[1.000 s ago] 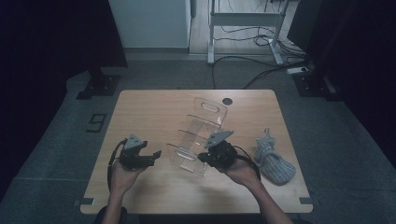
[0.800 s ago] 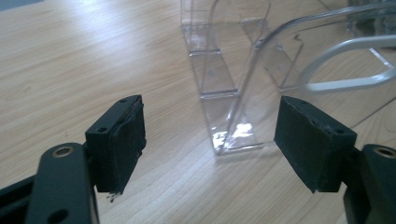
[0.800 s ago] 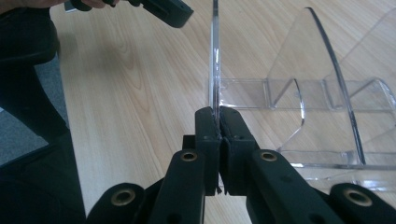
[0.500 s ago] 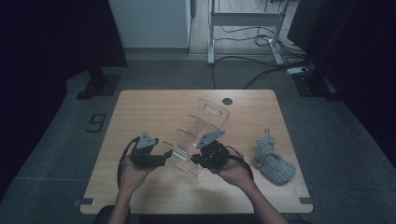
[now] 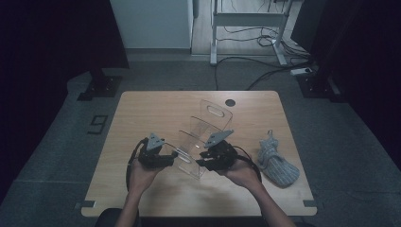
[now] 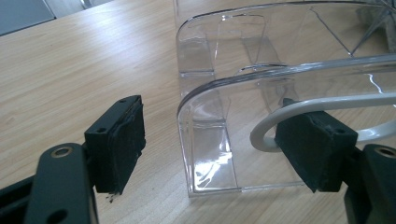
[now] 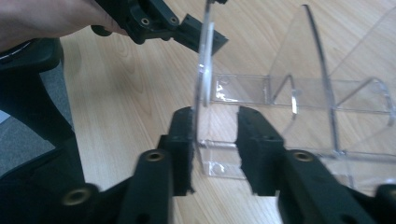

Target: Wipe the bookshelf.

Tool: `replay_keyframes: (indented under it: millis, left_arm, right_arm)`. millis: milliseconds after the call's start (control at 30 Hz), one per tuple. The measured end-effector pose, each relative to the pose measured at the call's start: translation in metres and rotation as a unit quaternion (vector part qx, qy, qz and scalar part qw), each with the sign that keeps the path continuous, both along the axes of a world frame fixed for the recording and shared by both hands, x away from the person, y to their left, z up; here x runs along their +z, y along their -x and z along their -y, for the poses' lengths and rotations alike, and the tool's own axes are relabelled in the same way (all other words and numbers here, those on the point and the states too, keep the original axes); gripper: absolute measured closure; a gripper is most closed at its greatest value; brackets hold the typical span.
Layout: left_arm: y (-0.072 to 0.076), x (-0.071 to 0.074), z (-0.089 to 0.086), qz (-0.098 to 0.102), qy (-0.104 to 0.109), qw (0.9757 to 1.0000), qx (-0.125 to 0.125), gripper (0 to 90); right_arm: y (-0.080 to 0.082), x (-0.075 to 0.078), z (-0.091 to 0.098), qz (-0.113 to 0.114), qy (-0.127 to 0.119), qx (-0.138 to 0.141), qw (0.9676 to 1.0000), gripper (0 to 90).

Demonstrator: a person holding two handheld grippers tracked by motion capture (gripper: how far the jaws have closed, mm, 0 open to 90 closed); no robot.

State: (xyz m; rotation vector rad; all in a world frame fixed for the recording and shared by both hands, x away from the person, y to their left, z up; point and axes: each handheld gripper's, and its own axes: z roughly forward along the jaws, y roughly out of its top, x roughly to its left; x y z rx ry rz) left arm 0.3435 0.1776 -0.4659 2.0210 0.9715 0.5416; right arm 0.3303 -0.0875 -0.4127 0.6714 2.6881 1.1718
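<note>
One clear rack [image 5: 201, 142] stands near the middle of the table [image 5: 142, 109], and everything else sits around it: two grippers, one grey cloth [image 5: 276, 161] and one dark round hole [image 5: 230, 102] in the tabletop. The rack is see-through plastic with upright dividers on a flat base, and its tallest panel, on the far side, has a slot-shaped handle cut through it. The left gripper [image 5: 171, 156] is at the rack's near left corner, with its jaws apart; in the left gripper view [image 6: 219, 154] one pad sits off the rack's outer side over bare wood and the other lies beyond the nearest divider's rounded corner, against a white loop [image 6: 299, 112] that shows through the plastic. The right gripper [image 5: 204, 158] is at the rack's near right end; in the right gripper view [image 7: 215, 144] its jaws have just been opening and straddle a thin upright divider, the left pad close against it and the right pad off it with a gap, so nothing is clamped. The cloth lies well right of the rack, near the table's right edge. The hole is just beyond the rack's tall panel. Left of the rack and behind it the wood is bare to the table's edges; the strip in front of it is taken up by the person's hands.
</note>
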Motion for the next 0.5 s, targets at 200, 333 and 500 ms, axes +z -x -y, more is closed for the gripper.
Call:
replay_keyframes:
  millis: [200,333,500]
  left_arm:
    - [-0.004,0.0,-0.008,0.0,-0.003,0.9998,0.019,24.1]
    - [-0.007,0.0,-0.011,0.002,-0.002,0.9997,0.024,24.2]
    - [-0.01,-0.001,-0.006,0.003,-0.01,0.9997,0.023,28.5]
  right_arm:
    - [-0.005,0.0,0.021,0.003,0.004,-0.024,0.9997,51.0]
    - [-0.007,-0.002,0.031,0.003,0.007,-0.034,0.9994,47.8]
    - [-0.01,-0.009,0.047,0.005,0.026,-0.055,0.9982,43.6]
